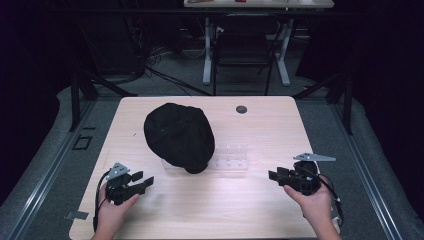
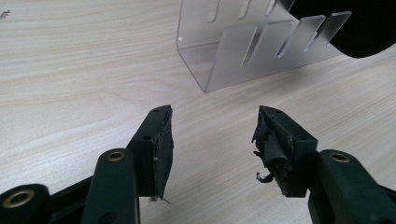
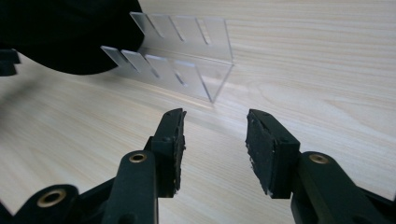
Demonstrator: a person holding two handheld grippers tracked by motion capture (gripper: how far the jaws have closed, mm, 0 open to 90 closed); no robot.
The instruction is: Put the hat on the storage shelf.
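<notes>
A black cap (image 1: 179, 136) rests on a clear slotted acrylic rack (image 1: 231, 160) near the middle of the light wood table (image 1: 260, 210). My left gripper (image 1: 145, 180) lies low at the front left, open, with nothing between its pads. In the left gripper view the rack (image 2: 261, 46) stands just ahead and the cap (image 2: 359, 25) covers its far end. My right gripper (image 1: 272, 176) sits at the front right, open and empty, pointing toward the rack (image 3: 187, 65). In the right gripper view the cap (image 3: 60, 32) fills the upper left.
A small dark round grommet (image 1: 241, 109) is set into the table near its far edge. Beyond the table stand a black chair (image 1: 242, 50) and white desk legs (image 1: 207, 55). Bare wood lies between the two grippers.
</notes>
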